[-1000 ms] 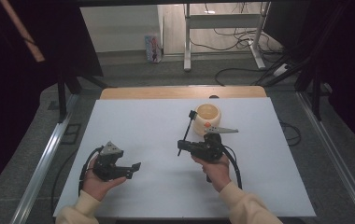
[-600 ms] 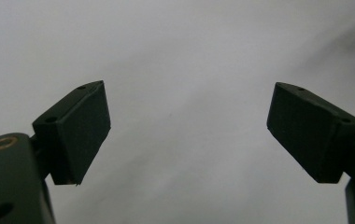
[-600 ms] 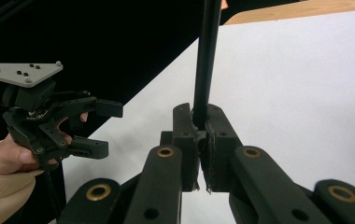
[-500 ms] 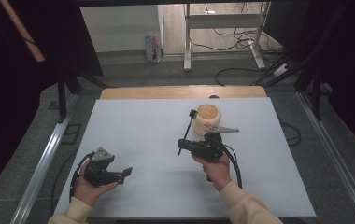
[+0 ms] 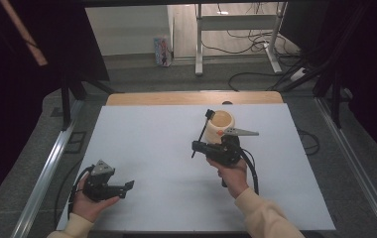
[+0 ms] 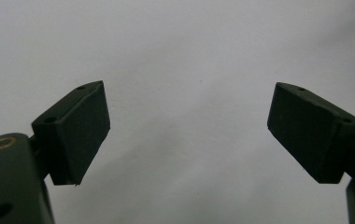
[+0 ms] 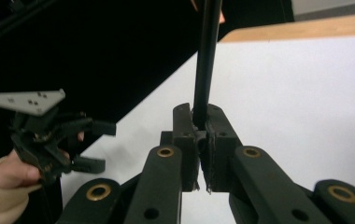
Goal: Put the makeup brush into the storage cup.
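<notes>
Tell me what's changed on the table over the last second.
The left gripper has drawn back toward the person's edge of the table and slightly left, jaws open and empty. The right gripper stays shut on the black stick beside the cup, which hasn't moved.

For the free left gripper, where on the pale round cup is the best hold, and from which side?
Probably the pale round cup's rim, on its left side, coming in from the left over the white table. The cup stands upright with its mouth open upward, so one jaw could go inside and one outside. The right gripper, shut on a thin black stick, crowds the near side; the left gripper is open.
</notes>
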The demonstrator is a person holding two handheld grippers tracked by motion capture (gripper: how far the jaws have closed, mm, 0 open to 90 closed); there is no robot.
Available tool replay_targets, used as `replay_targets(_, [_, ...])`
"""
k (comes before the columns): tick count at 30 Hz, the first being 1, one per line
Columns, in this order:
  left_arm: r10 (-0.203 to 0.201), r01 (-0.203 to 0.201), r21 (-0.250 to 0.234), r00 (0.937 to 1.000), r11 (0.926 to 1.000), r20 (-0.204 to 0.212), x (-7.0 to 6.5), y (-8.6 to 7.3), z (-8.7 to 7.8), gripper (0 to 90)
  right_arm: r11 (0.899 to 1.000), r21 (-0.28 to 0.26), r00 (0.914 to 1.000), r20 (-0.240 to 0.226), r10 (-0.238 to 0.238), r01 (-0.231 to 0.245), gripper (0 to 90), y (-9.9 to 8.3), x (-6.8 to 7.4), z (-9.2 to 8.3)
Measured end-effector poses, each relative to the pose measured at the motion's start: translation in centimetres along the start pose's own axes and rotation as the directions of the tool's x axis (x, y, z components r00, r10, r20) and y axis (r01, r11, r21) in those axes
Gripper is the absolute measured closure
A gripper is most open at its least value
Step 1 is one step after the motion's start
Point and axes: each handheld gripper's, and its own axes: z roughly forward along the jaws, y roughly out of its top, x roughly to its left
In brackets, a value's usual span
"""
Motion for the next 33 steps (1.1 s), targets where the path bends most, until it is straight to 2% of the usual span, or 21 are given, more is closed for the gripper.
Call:
replay_targets(8, [-0.006, 0.006, 0.005, 0.9999, 1.0000, -0.012, 0.2, -0.2, 0.1, 14.9, 1.000, -0.023, 0.9997, 0.022, -0.013, 0.014, 85.1, 1.6, -0.6, -0.8])
replay_targets(13, [0.004, -0.004, 0.008, 0.9999, 1.0000, -0.011, 0.2, -0.3, 0.0, 14.9, 0.999, -0.046, 0.9990, 0.041, -0.015, 0.017, 85.2, 2.6, -1.2, -1.4])
replay_targets(18, [-0.008, 0.008, 0.004, 0.9998, 1.0000, -0.016, 0.5, -0.5, -0.1, 15.1, 0.998, -0.052, 0.9980, 0.059, -0.021, 0.024, 85.2, 3.5, -1.8, -1.7])
replay_targets(33, [-0.002, 0.002, 0.009, 0.9999, 1.0000, -0.015, 0.4, -0.5, 0.0, 15.1, 0.997, -0.070, 0.9946, 0.101, -0.021, 0.028, 85.2, 5.8, -3.1, -2.1])
